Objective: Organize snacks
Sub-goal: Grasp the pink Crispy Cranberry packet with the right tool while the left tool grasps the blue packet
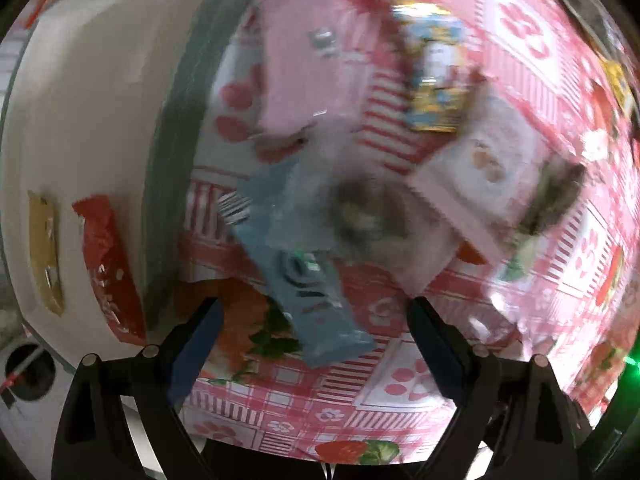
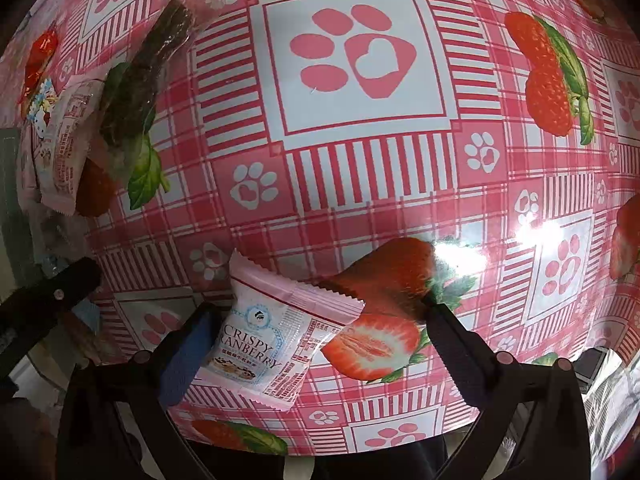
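Surface: round table under a glossy pink tablecloth (image 2: 360,184) printed with paw prints and strawberries; snacks loose on it, awaiting sorting.

Container: one white tray (image 1: 100,128) with a grey-green rim, at the left of the left wrist view. Holds two packets, one red (image 1: 108,264) and one yellow-brown (image 1: 46,252), laid side by side, apparently already sorted.

Left gripper (image 1: 316,316): jaws wide apart, clamped on nothing. Hovering over a blue packet (image 1: 300,264) that lies flat on the cloth just beside the tray rim, running between the fingers; likely lined up as the next pick. View heavily motion-blurred, so contact cannot be told.

Right gripper (image 2: 320,328): jaws wide apart, empty. Low over the cloth, one pink-and-white "Crispy Cranberry" packet (image 2: 276,332) lying flat against the blue pad of its left finger (image 2: 186,356), well short of the right finger; placement suggests either a release or a grasp not yet closed.

Loose stock, left wrist view, blurred: one large pink packet (image 1: 296,68), one blue-and-yellow packet (image 1: 436,76), one pale pink packet (image 1: 480,176), one dark wrapped item (image 1: 360,208), identity unclear.

Loose stock, right wrist view, far left: one dark bar in clear wrap (image 2: 148,76), one pink packet (image 2: 66,152), one small red packet (image 2: 40,60). Overlap between the two views' counts cannot be ruled out.
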`<state>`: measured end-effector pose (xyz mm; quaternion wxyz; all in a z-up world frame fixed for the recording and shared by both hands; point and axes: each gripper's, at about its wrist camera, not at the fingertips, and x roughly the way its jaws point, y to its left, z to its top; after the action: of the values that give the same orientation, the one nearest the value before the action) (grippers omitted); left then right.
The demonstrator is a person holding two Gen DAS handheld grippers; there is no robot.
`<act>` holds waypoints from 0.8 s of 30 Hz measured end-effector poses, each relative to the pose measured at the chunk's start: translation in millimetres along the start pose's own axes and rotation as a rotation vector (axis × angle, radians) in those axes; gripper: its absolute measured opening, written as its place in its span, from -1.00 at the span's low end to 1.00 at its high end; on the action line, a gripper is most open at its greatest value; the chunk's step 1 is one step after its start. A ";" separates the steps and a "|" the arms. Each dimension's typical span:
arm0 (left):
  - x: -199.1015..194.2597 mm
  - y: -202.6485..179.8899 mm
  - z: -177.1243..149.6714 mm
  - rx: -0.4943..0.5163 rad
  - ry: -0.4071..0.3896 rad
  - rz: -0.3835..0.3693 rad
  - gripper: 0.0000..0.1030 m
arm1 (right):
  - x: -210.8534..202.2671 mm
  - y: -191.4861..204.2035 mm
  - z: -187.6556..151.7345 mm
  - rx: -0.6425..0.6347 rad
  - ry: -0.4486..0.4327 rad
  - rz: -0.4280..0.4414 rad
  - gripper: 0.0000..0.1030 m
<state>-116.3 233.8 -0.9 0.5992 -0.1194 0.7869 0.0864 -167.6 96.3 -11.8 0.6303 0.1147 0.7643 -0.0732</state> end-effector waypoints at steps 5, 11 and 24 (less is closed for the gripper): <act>3.5 4.6 -0.6 -0.017 -0.007 -0.004 0.97 | -2.7 1.3 -3.5 0.000 -0.025 0.001 1.00; 1.4 -15.6 6.8 0.052 -0.044 0.015 0.84 | -3.6 4.9 -6.6 -0.077 0.015 -0.004 1.00; -21.3 -73.3 5.2 0.228 -0.065 0.019 -0.47 | -34.1 -19.2 -30.9 -0.107 -0.036 0.073 -0.15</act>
<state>-84.7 166.9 18.8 0.6332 -0.0404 0.7729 0.0059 -195.9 82.9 27.0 0.6514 0.1074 0.7510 -0.0115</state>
